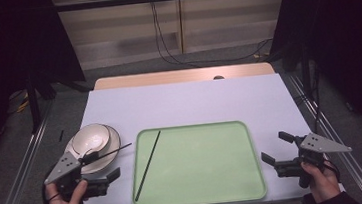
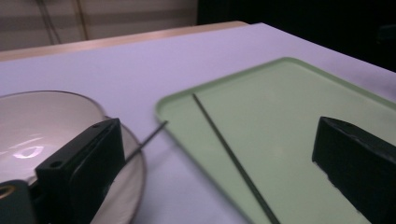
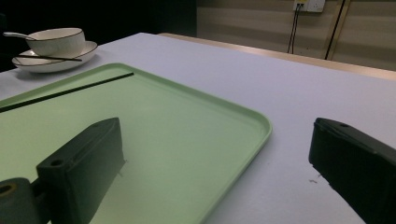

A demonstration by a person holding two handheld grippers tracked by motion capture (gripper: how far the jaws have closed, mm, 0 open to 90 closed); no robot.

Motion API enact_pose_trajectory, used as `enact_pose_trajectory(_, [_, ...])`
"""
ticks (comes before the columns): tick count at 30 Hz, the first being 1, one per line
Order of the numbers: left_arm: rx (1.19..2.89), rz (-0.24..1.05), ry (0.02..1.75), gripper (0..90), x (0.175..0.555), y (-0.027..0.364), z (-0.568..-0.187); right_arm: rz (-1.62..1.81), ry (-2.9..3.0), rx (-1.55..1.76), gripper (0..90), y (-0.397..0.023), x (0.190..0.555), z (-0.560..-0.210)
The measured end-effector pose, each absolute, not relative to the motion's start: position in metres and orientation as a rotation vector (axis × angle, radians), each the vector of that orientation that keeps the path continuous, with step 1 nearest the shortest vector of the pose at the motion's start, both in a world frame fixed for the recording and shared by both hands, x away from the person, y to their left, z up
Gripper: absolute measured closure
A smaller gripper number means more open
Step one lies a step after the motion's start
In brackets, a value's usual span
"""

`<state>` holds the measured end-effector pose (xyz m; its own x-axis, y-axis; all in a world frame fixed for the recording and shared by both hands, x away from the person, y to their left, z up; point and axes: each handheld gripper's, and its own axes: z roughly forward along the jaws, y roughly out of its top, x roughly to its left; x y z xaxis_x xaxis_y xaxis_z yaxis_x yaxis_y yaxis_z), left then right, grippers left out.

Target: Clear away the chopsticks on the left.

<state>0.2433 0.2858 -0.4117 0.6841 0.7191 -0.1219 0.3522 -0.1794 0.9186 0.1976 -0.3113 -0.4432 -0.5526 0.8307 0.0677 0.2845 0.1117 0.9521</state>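
A black chopstick point(image 1: 148, 164) point(image 2: 233, 158) point(image 3: 65, 92) lies slanted on the left part of the green tray point(image 1: 210, 169) point(image 2: 299, 102) point(image 3: 187, 130). A second chopstick point(image 1: 116, 150) point(image 2: 152, 135) rests across the rim of a white plate point(image 1: 115, 138), its tip pointing at the tray. On that plate stands a white bowl point(image 1: 92, 136) point(image 2: 37, 121) point(image 3: 56, 39). My left gripper point(image 1: 105, 164) point(image 2: 219, 140) hangs open just in front of the plate, its pads touching nothing. My right gripper point(image 1: 276, 147) point(image 3: 217, 135) is open by the tray's right edge.
A spoon handle point(image 3: 11, 34) sticks out of the bowl. The pale cloth-covered table point(image 1: 189, 101) runs back to a wooden edge. Dark curtains and metal rails flank the table, and cables hang down the back wall.
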Motion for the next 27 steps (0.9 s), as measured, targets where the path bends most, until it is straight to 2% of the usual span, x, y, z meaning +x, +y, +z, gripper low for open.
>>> enact_pose_trajectory(2, [1.824,0.45,0.847,1.7,0.244,0.298,-0.409,1.449,1.899,1.084,2.9,-0.311,0.198,-0.443])
enact_pose_trajectory(11, [1.86,0.453,0.876,2.7,0.246,0.357,-0.402,1.443,1.904,1.082,2.9,-0.311,0.199,-0.444])
enact_pose_trajectory(13, [1.892,0.44,0.883,5.4,0.248,0.368,-0.405,1.442,1.902,1.091,2.9,-0.311,0.198,-0.444])
enact_pose_trajectory(17, [1.939,0.385,0.906,6.5,0.257,0.381,-0.414,1.446,1.912,1.085,2.9,-0.31,0.198,-0.444])
enact_pose_trajectory(19, [1.972,0.35,0.899,10.6,0.264,0.386,-0.419,1.442,1.919,1.078,2.9,-0.31,0.198,-0.444])
enact_pose_trajectory(27, [2.065,0.357,0.884,12.0,0.287,0.391,-0.43,1.441,1.909,1.084,2.9,-0.31,0.198,-0.443])
